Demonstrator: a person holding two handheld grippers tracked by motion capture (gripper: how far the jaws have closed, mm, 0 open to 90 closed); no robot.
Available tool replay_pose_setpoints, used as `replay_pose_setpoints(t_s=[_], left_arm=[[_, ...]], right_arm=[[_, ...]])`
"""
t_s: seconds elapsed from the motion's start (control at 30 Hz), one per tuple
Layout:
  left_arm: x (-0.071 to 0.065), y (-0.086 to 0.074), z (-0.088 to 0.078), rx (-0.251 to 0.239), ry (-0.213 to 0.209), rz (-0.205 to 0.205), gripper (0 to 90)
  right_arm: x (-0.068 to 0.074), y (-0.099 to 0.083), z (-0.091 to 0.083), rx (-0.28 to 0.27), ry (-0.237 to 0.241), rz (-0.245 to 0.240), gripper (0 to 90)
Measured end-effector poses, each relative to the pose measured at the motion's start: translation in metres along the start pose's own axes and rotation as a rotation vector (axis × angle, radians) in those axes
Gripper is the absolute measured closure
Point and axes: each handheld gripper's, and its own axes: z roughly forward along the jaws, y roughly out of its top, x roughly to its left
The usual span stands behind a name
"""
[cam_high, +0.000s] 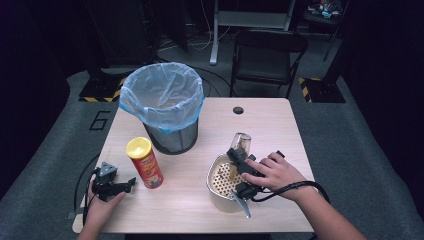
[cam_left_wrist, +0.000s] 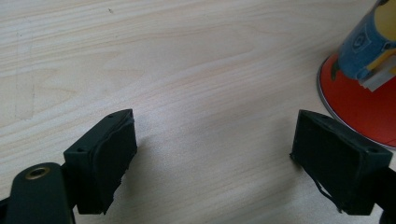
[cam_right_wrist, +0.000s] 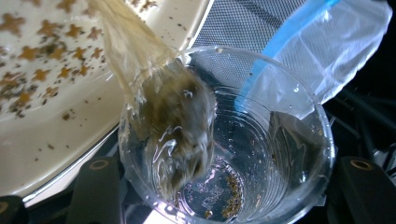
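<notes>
At the left we see our left hand-held gripper (cam_high: 131, 182) resting on the tabletop (cam_high: 190, 200), released, its jaws wide apart over bare wood; just beside it stands the can (cam_high: 144, 162), cut off at the frame edge in the left gripper view; behind is the bin (cam_high: 165, 107); to the right, our right hand-held gripper (cam_high: 235, 156) grasps the cup (cam_high: 242, 143), tilted over the strainer (cam_high: 222, 181); murky liquid blurs the cup's contents (cam_right_wrist: 182, 121), which we cannot identify.

Blk hand-held gripper (cam_high: 116, 187) w/ grey triangular plate, blk cable, brass screws.
</notes>
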Motion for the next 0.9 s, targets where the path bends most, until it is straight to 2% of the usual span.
replay_pose_setpoints(t_s=[0.03,0.07,0.1,0.13,0.17,0.2,0.23,0.27,0.3,0.33,0.37,0.43,0.47,0.5,0.63,0.7,0.8,0.9], left_arm=[[0.000,0.000,0.000,0.001,0.000,0.001,13.3],[0.000,0.000,0.000,0.001,0.000,0.001,13.3],[0.000,0.000,0.000,0.000,0.000,0.001,13.3],[0.000,0.000,0.000,0.000,0.000,0.001,13.3],[0.000,0.000,0.000,0.000,0.000,0.001,13.3],[0.000,0.000,0.000,0.000,0.000,0.001,13.3],[0.000,0.000,0.000,0.000,0.000,0.000,13.3],[0.000,0.000,0.000,0.000,0.000,0.000,13.3],[0.000,0.000,0.000,0.000,0.000,0.001,13.3],[0.000,0.000,0.000,0.000,0.000,0.000,13.3],[0.000,0.000,0.000,0.000,0.000,0.000,13.3],[0.000,0.000,0.000,0.000,0.000,0.001,13.3],[0.000,0.000,0.000,0.000,0.000,0.000,13.3],[0.000,0.000,0.000,0.000,0.000,0.001,13.3],[0.000,0.000,0.000,0.000,0.000,0.001,13.3],[0.000,0.000,0.000,0.000,0.000,0.001,13.3],[0.000,0.000,0.000,0.000,0.000,0.000,13.3],[0.000,0.000,0.000,0.000,0.000,0.000,13.3]], right_arm=[[0.002,0.002,0.000,-0.001,-0.018,-0.032,36.1],[0.002,0.002,0.000,-0.001,-0.018,-0.032,36.1],[0.002,0.002,-0.001,0.006,-0.022,-0.056,36.1],[0.008,0.003,-0.002,0.026,-0.055,-0.027,36.1],[0.012,0.004,-0.003,0.044,-0.070,0.051,36.0],[0.011,0.003,-0.003,0.039,-0.080,0.027,36.0],[0.008,0.002,-0.004,0.050,-0.067,-0.003,35.9],[0.008,0.002,-0.004,0.050,-0.067,-0.003,35.9],[0.005,0.001,-0.005,0.054,-0.044,-0.019,35.8],[0.004,0.001,-0.006,0.052,-0.051,-0.005,35.8],[0.006,0.002,-0.006,0.047,-0.059,0.037,35.8],[0.006,0.003,-0.006,0.041,-0.056,0.047,35.8],[0.006,0.003,-0.005,0.039,-0.056,0.045,35.8],[0.006,0.004,-0.005,0.037,-0.049,0.023,35.7],[0.004,0.004,-0.006,0.032,-0.054,0.020,35.7],[-0.001,0.002,-0.005,0.022,-0.043,-0.039,35.6],[-0.002,0.002,-0.006,0.021,-0.044,-0.044,35.6],[-0.002,0.002,-0.006,0.019,-0.053,-0.025,35.5]])
